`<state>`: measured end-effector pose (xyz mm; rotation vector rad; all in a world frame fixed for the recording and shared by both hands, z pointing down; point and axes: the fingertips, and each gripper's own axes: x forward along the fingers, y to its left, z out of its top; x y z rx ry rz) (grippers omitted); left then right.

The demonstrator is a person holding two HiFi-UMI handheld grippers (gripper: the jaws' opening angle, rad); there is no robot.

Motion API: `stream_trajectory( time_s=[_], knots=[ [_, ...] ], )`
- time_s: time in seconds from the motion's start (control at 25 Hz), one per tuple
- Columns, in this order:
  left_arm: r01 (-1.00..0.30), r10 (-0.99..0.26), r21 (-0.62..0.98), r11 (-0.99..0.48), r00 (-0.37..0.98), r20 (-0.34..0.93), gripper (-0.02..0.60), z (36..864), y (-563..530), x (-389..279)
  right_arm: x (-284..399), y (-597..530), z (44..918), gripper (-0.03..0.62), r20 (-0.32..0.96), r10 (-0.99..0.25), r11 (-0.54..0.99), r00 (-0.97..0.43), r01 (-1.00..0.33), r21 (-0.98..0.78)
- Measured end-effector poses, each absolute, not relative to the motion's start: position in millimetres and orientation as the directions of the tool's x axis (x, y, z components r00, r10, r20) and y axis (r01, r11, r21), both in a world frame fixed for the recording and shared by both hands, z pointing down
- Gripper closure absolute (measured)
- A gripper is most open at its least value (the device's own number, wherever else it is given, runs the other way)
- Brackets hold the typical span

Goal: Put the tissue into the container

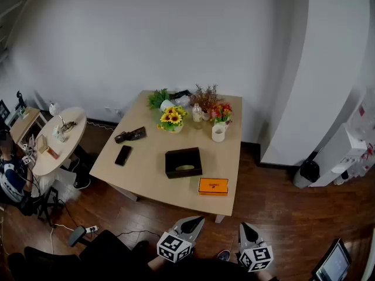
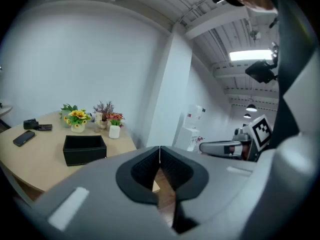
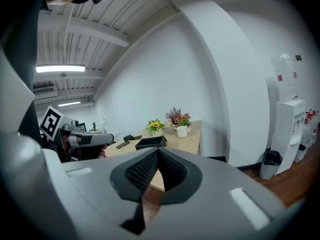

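Observation:
A black open-topped container (image 1: 183, 162) stands near the middle of the light wooden table (image 1: 149, 177), with a pale yellowish thing lying inside it. An orange flat box (image 1: 213, 186) lies by the table's near edge. I see no loose tissue. My left gripper (image 1: 198, 219) and right gripper (image 1: 244, 225) hang over the floor in front of the table, well short of it. Both are shut with nothing between their jaws. The left gripper view shows its jaws (image 2: 160, 149) closed and the container (image 2: 85, 149) off to the left. In the right gripper view the jaws (image 3: 158, 150) point at the container (image 3: 150, 142).
At the table's far end stand sunflowers (image 1: 171, 119), other flower pots and a white mug (image 1: 218, 133). A phone (image 1: 123, 155) and a dark object (image 1: 130, 135) lie at its left. A round side table (image 1: 58, 139) stands left, a water dispenser (image 1: 345, 151) and bin (image 1: 309, 171) right.

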<state>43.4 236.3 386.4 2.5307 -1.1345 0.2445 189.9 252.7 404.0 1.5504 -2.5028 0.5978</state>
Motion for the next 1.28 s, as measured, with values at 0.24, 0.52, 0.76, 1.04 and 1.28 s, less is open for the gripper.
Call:
stream_trajectory(
  time_s=[0.24,0.52,0.76,1.04,1.28],
  knots=[
    [-0.753,-0.722,0.182,-0.633,0.658,0.211,0.494,359,186,66,204,204,386,0.594,0.232,-0.835,0.463,-0.5,-0.864,-0.195],
    [-0.776,-0.748,0.123,-0.618,0.629,0.213,0.494,348,180,91,206,180,377,0.594,0.205,-0.803,0.531,-0.559,-0.828,-0.178],
    [-0.809,-0.776,0.08,-0.582,0.582,0.242,0.494,349,172,92,191,164,373,0.594,0.154,-0.773,0.589,-0.615,-0.786,-0.185],
    [-0.788,-0.76,0.215,-0.577,0.614,0.211,0.363,356,152,68,179,130,380,0.559,0.181,-0.777,0.574,-0.602,-0.797,-0.188],
    [-0.729,-0.664,0.344,-0.592,0.683,0.306,0.314,412,112,40,163,90,419,0.416,0.302,-0.755,0.55,-0.582,-0.813,-0.192]
  ],
)
